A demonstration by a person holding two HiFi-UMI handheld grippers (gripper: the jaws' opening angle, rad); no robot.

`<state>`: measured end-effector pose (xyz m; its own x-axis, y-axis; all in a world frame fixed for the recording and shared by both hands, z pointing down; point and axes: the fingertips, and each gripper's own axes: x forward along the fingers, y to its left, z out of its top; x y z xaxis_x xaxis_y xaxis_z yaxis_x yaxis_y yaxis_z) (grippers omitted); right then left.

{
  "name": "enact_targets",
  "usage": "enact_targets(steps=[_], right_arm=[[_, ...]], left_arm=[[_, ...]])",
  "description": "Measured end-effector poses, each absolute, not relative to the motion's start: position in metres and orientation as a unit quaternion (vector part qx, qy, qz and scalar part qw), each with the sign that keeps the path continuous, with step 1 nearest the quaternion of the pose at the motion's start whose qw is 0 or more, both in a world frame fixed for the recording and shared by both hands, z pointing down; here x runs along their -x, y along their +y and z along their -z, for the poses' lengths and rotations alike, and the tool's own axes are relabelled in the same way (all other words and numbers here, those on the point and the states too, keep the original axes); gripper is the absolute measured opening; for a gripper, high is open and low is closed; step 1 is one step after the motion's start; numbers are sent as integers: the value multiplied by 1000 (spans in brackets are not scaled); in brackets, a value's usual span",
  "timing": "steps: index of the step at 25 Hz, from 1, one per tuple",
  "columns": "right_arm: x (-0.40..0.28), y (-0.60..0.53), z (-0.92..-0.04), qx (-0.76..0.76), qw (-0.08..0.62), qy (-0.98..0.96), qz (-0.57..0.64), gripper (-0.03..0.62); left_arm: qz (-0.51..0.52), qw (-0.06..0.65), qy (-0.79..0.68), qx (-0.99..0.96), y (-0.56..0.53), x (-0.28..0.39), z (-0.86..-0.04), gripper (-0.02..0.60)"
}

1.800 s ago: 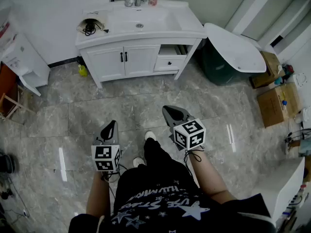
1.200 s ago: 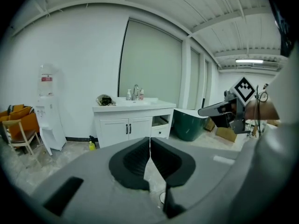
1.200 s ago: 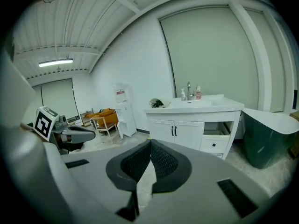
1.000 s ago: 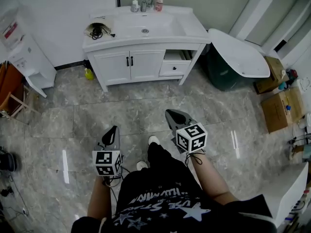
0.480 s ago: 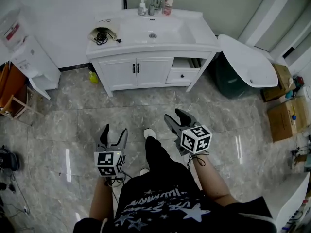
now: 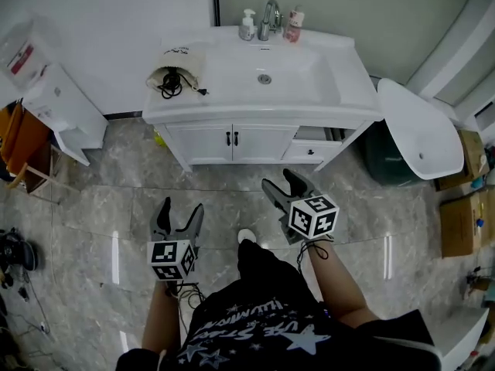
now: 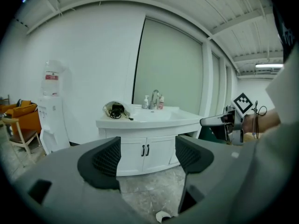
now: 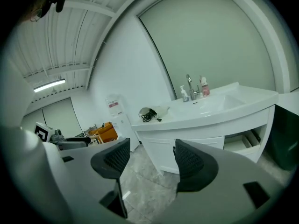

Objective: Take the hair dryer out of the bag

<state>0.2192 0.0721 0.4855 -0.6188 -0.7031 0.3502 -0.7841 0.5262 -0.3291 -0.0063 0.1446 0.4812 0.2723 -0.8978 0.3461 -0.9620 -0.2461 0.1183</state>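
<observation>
The bag (image 6: 179, 60) lies at the left end of the tabletop (image 6: 352, 83), with the hair dryer (image 6: 172, 79) in its mouth (its cord trails toward the front edge). To its right, mid-tabletop, sits the sink (image 6: 267, 77). Behind the sink stands the faucet (image 6: 271, 14), a bottle (image 6: 247, 24) left of it and another bottle (image 6: 293, 23) right. Left of the cabinet (image 6: 255, 141), on the floor (image 6: 232, 199), stands a water dispenser (image 6: 46, 91).

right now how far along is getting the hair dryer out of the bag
Done: nothing; the hair dryer sits in the bag on the vanity counter. In hand: nothing; the left gripper and right gripper are empty, jaws opening, over the floor short of the vanity. Left: reach, steady the bag, pull it out.
</observation>
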Motion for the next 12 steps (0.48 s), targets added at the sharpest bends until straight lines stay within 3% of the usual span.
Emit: enact_targets(steps=[12], right_arm=[[-175, -55, -491, -352, 102, -897, -247, 287]], left_arm=[[-86, 165, -652, -735, 35, 35, -471, 360]])
